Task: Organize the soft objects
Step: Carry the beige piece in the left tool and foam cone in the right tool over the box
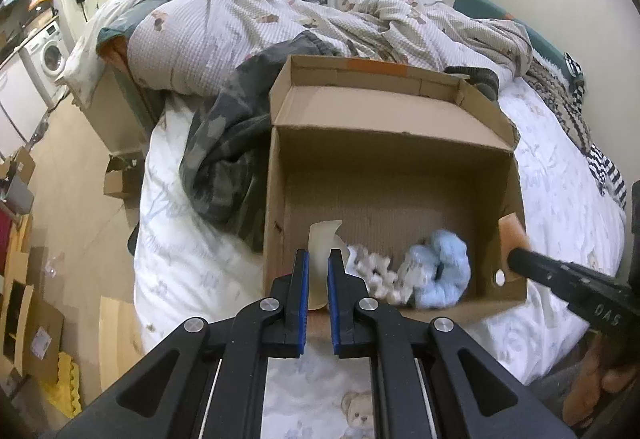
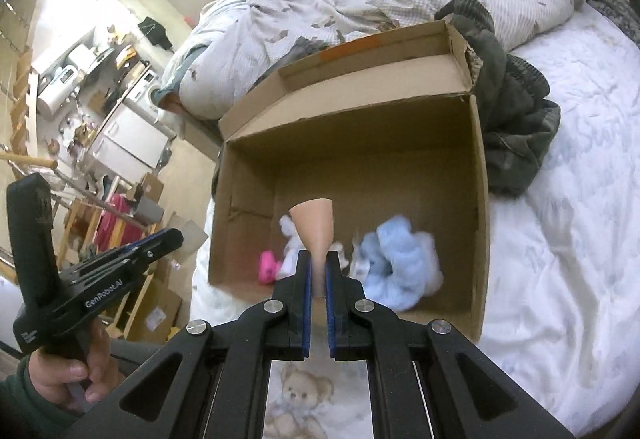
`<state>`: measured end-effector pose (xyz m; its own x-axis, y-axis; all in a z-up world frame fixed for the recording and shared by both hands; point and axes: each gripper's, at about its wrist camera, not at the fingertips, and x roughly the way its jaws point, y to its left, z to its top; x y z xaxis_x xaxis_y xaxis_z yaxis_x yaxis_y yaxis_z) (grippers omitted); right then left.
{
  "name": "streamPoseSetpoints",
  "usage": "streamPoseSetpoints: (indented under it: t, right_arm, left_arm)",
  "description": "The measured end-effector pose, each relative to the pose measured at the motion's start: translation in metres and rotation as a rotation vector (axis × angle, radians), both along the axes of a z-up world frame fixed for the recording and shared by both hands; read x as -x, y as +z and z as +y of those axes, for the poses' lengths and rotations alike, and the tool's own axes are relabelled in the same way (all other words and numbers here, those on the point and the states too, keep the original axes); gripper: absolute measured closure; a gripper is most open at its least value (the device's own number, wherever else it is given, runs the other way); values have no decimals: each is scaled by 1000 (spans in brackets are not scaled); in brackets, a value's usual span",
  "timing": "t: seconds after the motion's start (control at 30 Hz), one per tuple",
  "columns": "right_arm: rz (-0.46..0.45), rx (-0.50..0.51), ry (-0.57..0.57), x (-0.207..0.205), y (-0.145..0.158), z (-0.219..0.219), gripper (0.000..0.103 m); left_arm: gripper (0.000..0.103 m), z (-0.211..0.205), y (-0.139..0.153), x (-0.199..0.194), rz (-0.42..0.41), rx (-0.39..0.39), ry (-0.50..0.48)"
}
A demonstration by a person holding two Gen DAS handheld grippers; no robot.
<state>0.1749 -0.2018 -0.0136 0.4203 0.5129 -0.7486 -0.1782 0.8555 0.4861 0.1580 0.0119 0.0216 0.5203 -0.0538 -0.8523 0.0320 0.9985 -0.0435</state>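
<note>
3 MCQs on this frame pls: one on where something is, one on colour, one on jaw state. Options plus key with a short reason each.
1. Where is the fluffy scrunchie?
A. inside the cardboard box
B. on the duvet
C. on the floor

2. What colour is that scrunchie?
A. green
B. light blue
C. red

3. What are the jaws of the left gripper doing?
A. gaping wide, nothing held
B. shut on the scrunchie
C. shut on a pale piece at the box's near edge

Key: 1 A, it lies on the box floor beside a pink item and a white item. 2 B, pale blue in both views. 3 C, the pale piece sits between the blue pads; the right gripper likewise grips a tan piece.
</note>
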Motion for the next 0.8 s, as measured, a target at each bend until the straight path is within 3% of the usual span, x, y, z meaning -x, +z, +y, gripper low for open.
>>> streamPoseSetpoints:
  t: [0.13,0.3,0.8]
  right_arm:
    - [16,-6,-18,-9,-17,0,95]
    - [103,-8,-22,-15,-44,2,95]
    - [168,20,4,-25,-63,18,95]
  left_arm:
    - [95,-6,-14,-13,8,6,-7]
    - [95,-14,-42,-24,45,-2,-12]
    - [95,-24,-80,-30,114,-13,-14]
